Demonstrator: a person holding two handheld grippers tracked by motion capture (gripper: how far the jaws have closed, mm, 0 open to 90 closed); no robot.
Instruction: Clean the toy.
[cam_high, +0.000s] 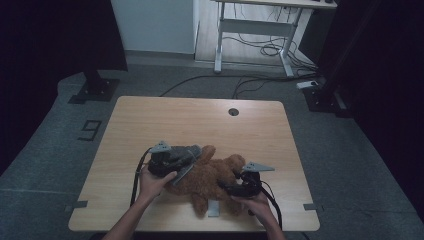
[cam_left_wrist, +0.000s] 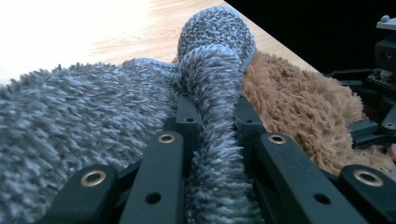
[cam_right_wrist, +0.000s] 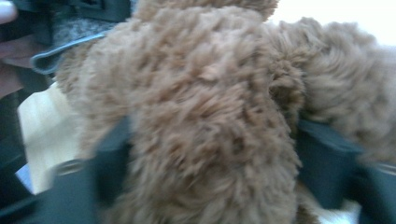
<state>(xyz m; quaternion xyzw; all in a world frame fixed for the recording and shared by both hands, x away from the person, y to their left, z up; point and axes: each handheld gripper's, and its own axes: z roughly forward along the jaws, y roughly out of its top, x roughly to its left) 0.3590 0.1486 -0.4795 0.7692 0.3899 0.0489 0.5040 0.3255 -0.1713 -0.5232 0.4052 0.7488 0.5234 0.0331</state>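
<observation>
A brown teddy bear (cam_high: 210, 179) lies on its back across the near half of the wooden counter (cam_high: 165, 120), and a person works on it with a hand-held claw in each hand. The left claw (cam_left_wrist: 212, 116) is clenched on a fold of fuzzy grey knitted garment (cam_left_wrist: 84, 121) that sits at the bear's upper body; the fold runs up between the jaws and ends in a rounded grey tip lying against the brown fur. The right claw (cam_right_wrist: 210, 154) straddles a thick plush limb of the bear, a jaw on either side of the fur. The blur there hides whether the pads press the fur, so whether it grips or merely brackets the limb cannot be told.

The risk appears to lie in that uncertain hold. If the right claw is loose, a pull on the grey fabric would likely drag the whole bear along the counter instead of moving the garment along it. The left claw's bite looks narrow, on soft pile only, so a sharp tug could let the fabric slip free. The bear also lies close to the near edge, and a slide that way could tip it off.
</observation>
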